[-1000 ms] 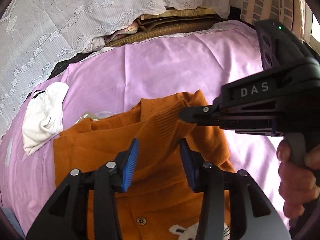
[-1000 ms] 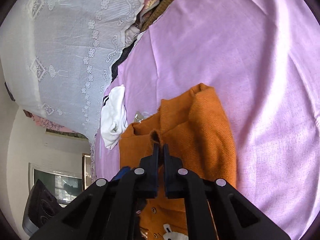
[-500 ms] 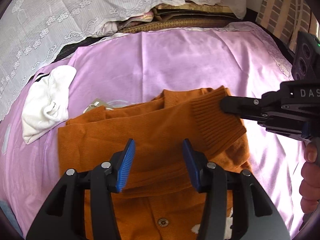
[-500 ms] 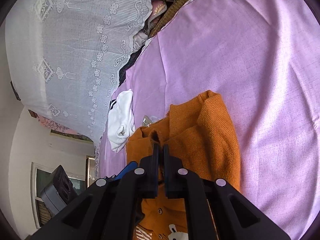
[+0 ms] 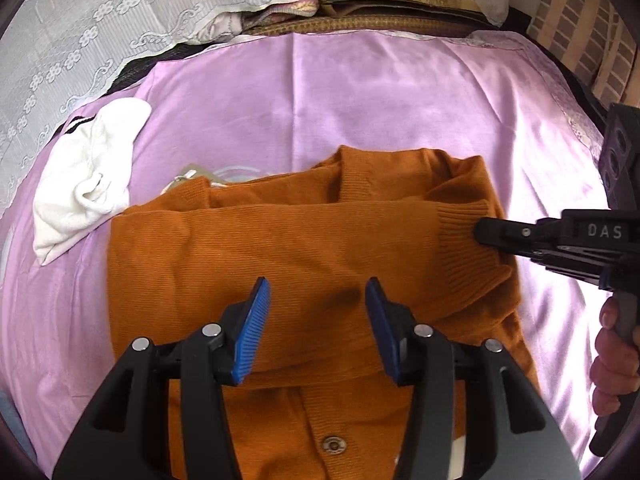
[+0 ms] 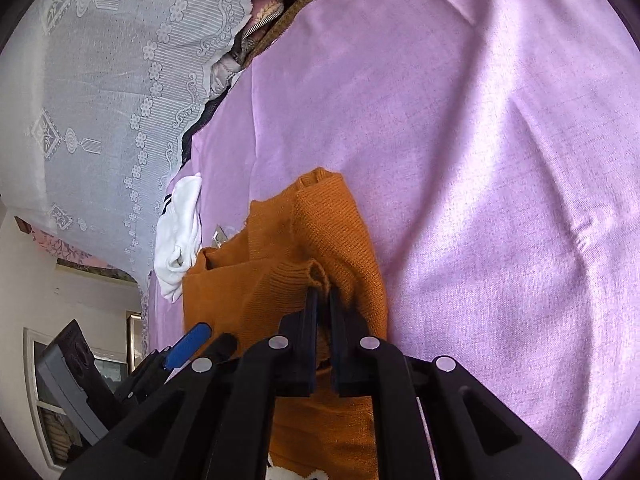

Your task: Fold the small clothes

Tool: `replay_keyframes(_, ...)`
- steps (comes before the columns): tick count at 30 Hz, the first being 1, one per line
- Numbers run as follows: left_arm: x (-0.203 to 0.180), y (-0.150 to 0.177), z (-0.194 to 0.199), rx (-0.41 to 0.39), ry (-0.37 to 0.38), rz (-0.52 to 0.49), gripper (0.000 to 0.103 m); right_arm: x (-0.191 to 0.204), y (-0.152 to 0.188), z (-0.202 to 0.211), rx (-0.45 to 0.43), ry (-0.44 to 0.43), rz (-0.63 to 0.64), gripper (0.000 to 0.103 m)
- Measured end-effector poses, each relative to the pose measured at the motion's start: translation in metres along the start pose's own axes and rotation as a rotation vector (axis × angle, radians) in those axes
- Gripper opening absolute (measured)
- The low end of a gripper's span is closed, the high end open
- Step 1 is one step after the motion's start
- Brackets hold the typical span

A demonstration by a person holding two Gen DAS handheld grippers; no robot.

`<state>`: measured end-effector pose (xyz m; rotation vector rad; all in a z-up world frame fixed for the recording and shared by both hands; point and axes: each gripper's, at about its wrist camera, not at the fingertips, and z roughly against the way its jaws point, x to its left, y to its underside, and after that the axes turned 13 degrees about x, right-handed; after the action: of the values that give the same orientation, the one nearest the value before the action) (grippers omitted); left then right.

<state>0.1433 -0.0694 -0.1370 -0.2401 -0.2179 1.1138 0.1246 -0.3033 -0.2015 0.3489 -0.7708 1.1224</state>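
An orange knit sweater [image 5: 280, 248] [image 6: 320, 232] lies on the purple sheet [image 5: 360, 100], one sleeve folded flat across its body. The right gripper [image 5: 478, 232] [image 6: 323, 294] comes in from the right, its tips pinching the ribbed sleeve cuff [image 5: 464, 248] [image 6: 304, 276]. Its jaws are opening, a narrow gap shows, and the cuff is still between them. My left gripper [image 5: 316, 284] hovers open just above the folded sleeve, blue pads apart with nothing between them. One of its blue pads [image 6: 188, 344] shows at the lower left of the right wrist view.
A crumpled white garment [image 5: 88, 184] [image 6: 180, 236] lies left of the sweater. A white lace cover [image 5: 100, 40] and stacked fabrics border the sheet's far side. A person's hand [image 5: 612, 360] grips the right tool's handle. Bare sheet lies beyond and right of the sweater.
The right gripper has carried the cuff to the right and lowered it, so the raised sleeve now lies flat across the sweater. Its jaws show a slightly wider gap. The left gripper has shifted closer over the sweater.
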Motion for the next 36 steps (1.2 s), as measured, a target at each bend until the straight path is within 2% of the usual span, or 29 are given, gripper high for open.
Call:
replay_keyframes(5, 0.047, 0.0, -0.008, 0.024, -0.07, 0.089, 0.051, 0.01, -0.004, 0.001, 0.006, 0.026, 0.038, 0.008)
replay_keyframes(7, 0.064, 0.003, -0.015, 0.039, -0.121, 0.121, 0.051, 0.011, -0.007, -0.003, 0.012, 0.043, 0.039, 0.008)
replay_keyframes(9, 0.081, 0.008, -0.023, 0.057, -0.149, 0.155, 0.056, 0.009, -0.008, -0.008, 0.025, 0.058, 0.032, 0.008)
replay_keyframes(10, 0.089, 0.011, -0.025, 0.06, -0.155, 0.175, 0.063, 0.007, -0.008, -0.009, 0.028, 0.063, 0.027, 0.008)
replay_keyframes(12, 0.102, 0.016, -0.027, 0.059, -0.174, 0.208, 0.068, 0.007, -0.006, -0.005, 0.021, 0.072, 0.019, 0.006)
replay_keyframes(16, 0.125, 0.024, -0.016, 0.047, -0.152, 0.294, 0.067, 0.022, 0.003, 0.02, -0.09, 0.112, 0.051, 0.008)
replay_keyframes(18, 0.133, 0.025, -0.004, 0.014, -0.125, 0.32, 0.066, 0.04, 0.007, 0.021, -0.087, 0.102, 0.12, 0.008)
replay_keyframes(20, 0.133, 0.019, 0.005, -0.013, -0.093, 0.309, 0.066, 0.057, 0.008, 0.009, -0.044, 0.112, 0.184, 0.008)
replay_keyframes(23, 0.124, 0.003, 0.004, -0.019, -0.097, 0.261, 0.067, 0.073, 0.006, -0.013, -0.009, 0.122, 0.219, 0.008)
replay_keyframes(25, 0.12, -0.006, -0.009, 0.012, -0.109, 0.241, 0.067, 0.074, 0.001, -0.026, 0.015, 0.129, 0.212, 0.008)
replay_keyframes(27, 0.122, -0.011, -0.029, 0.065, -0.158, 0.238, 0.068, 0.066, -0.004, -0.033, 0.027, 0.167, 0.2, 0.008)
replay_keyframes(29, 0.129, -0.008, -0.046, 0.103, -0.153, 0.248, 0.079, 0.049, -0.01, -0.034, 0.032, 0.201, 0.155, 0.004)
replay_keyframes(31, 0.136, -0.005, -0.048, 0.089, -0.165, 0.27, 0.091, 0.028, -0.013, -0.03, 0.035, 0.149, 0.1, 0.0)
replay_keyframes(34, 0.144, -0.001, -0.04, 0.083, -0.143, 0.289, 0.089, 0.025, -0.01, -0.018, 0.014, 0.148, 0.081, 0.0)
replay_keyframes(35, 0.143, 0.0, -0.032, 0.069, -0.14, 0.288, 0.085, 0.03, -0.006, -0.014, 0.003, 0.162, 0.101, 0.006)
replay_keyframes(36, 0.142, 0.003, -0.023, 0.048, -0.14, 0.278, 0.083, 0.036, -0.002, -0.01, -0.005, 0.176, 0.128, 0.006)
